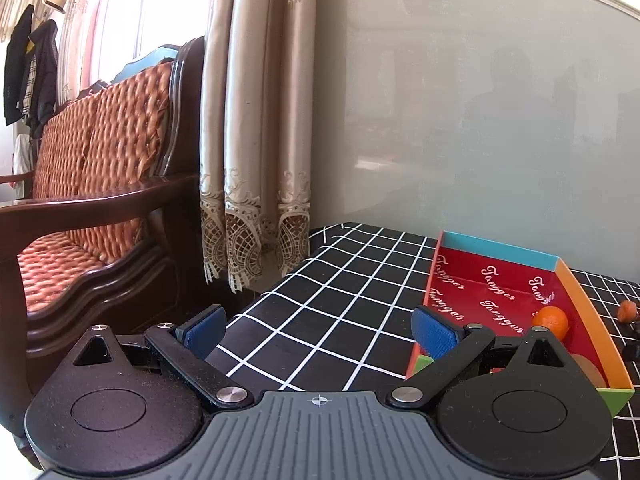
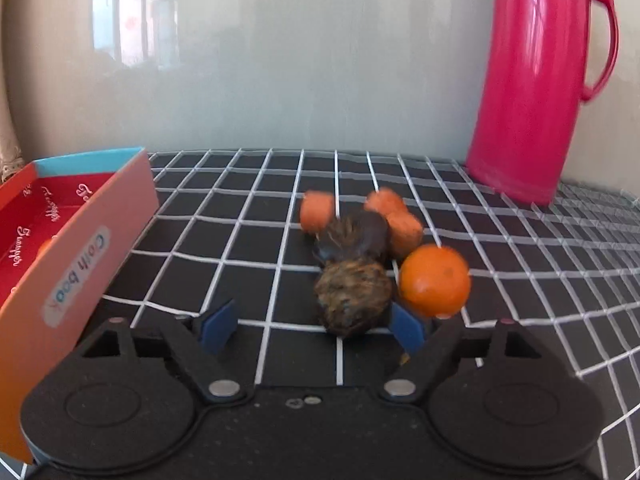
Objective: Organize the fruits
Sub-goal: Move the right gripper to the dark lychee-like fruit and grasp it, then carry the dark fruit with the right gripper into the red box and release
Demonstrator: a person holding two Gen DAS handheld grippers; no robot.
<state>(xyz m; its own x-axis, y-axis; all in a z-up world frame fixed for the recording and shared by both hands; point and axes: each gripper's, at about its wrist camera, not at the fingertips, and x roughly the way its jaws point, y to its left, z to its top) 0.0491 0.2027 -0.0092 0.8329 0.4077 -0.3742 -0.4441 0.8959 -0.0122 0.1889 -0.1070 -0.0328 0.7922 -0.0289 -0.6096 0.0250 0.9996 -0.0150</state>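
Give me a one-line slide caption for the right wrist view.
Open right gripper nears a brown fruit beside an orange, box left, pink jug behind.

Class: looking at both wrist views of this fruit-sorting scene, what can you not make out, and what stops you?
- Left wrist view: the box's near end, hidden behind the left gripper.
- Right wrist view: the small orange pieces and dark fruit, motion-blurred.
- Right wrist view: the pink jug's top, cut off by the edge.

Both low, close — probably sharing box (image 1: pixel 580 304).
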